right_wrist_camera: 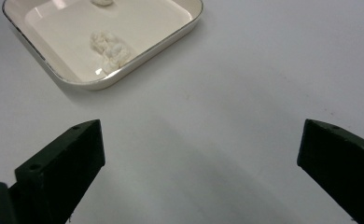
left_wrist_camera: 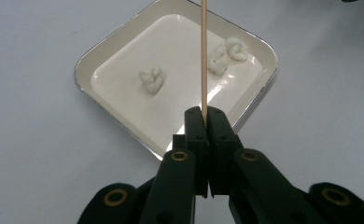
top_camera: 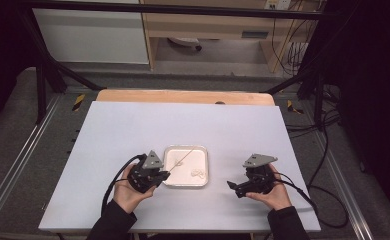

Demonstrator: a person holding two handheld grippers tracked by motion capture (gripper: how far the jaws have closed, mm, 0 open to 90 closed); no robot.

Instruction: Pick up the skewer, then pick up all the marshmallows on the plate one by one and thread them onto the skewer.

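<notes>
A shallow square white tray point(top_camera: 175, 172) with a metal rim sits mid-table between the hands. Two white crumbly lumps lie in it, one near the middle point(left_wrist_camera: 151, 80) and one by a corner point(left_wrist_camera: 227, 53). My left gripper point(left_wrist_camera: 206, 114) is shut on a thin wooden stick point(left_wrist_camera: 203, 56), which reaches out over the tray above its floor. In the high view that gripper point(top_camera: 165, 175) sits at the tray's left edge, with the stick point(top_camera: 182, 160) slanting across it. My right gripper point(right_wrist_camera: 201, 144) stands open over bare table, right of the tray point(right_wrist_camera: 138, 60), with nothing between its jaws.
The white tabletop point(top_camera: 133, 130) has free room all around the tray. A wooden strip point(top_camera: 183, 96) borders its far edge, and black frame posts point(top_camera: 40, 85) stand at the far corners. Cables trail from both grippers toward the near edge.
</notes>
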